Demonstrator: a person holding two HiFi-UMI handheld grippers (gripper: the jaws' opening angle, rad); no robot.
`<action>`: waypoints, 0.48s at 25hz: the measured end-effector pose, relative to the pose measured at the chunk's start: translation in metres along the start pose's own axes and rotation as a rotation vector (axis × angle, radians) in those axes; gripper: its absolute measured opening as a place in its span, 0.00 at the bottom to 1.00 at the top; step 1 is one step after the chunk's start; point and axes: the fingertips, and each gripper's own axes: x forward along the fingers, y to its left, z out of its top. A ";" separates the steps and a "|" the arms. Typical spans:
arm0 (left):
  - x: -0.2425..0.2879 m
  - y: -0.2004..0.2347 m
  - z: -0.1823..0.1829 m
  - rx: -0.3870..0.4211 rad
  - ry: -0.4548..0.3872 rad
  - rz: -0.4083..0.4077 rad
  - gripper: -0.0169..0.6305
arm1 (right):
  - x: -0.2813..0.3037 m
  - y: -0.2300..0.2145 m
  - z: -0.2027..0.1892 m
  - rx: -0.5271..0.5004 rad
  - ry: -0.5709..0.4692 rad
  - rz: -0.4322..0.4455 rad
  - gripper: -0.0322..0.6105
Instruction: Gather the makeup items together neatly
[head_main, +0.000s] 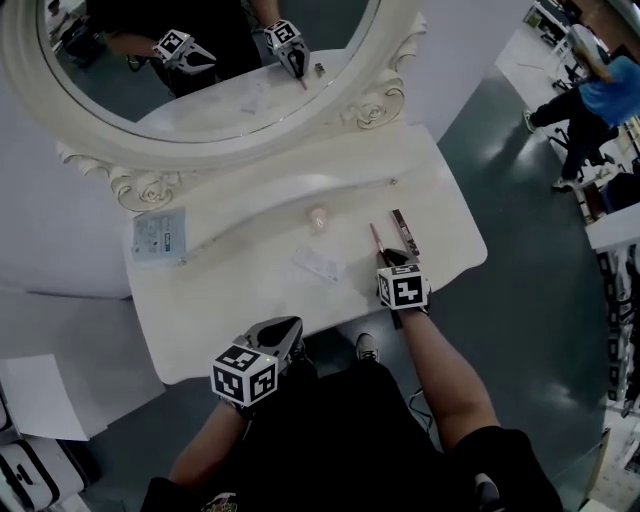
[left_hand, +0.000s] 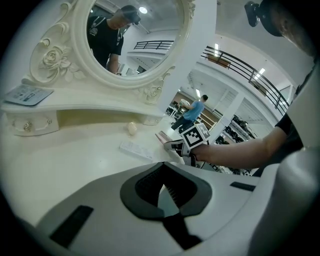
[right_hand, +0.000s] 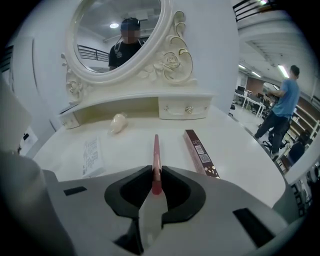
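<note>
A slim pink makeup pencil (right_hand: 155, 150) sticks out ahead of my right gripper (right_hand: 156, 172), which is shut on its near end. In the head view the pencil (head_main: 376, 239) is over the right part of the white dressing table (head_main: 240, 320), with the right gripper (head_main: 392, 260) behind it. A long brown box (right_hand: 200, 150) lies just to the right of the pencil (head_main: 405, 232). Left of these lie a flat white packet (head_main: 318, 265) and a small cream sponge (head_main: 318, 217). My left gripper (head_main: 291, 331) hovers at the table's near edge, shut and empty (left_hand: 162, 172).
An oval mirror (head_main: 200, 100) in an ornate white frame stands at the back, above a raised shelf with small drawers (right_hand: 186, 108). A pale blue card (head_main: 158, 235) lies on the shelf's left end. A person (head_main: 590, 90) walks on the floor far to the right.
</note>
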 end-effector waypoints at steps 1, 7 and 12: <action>0.000 0.000 0.000 0.003 0.003 -0.003 0.04 | 0.000 0.000 0.001 -0.001 0.000 0.000 0.17; -0.004 0.007 -0.001 0.012 0.020 -0.015 0.04 | 0.006 -0.003 0.001 -0.012 0.042 -0.013 0.17; -0.005 0.012 -0.001 0.014 0.028 -0.026 0.04 | 0.007 -0.002 0.001 -0.001 0.052 -0.021 0.17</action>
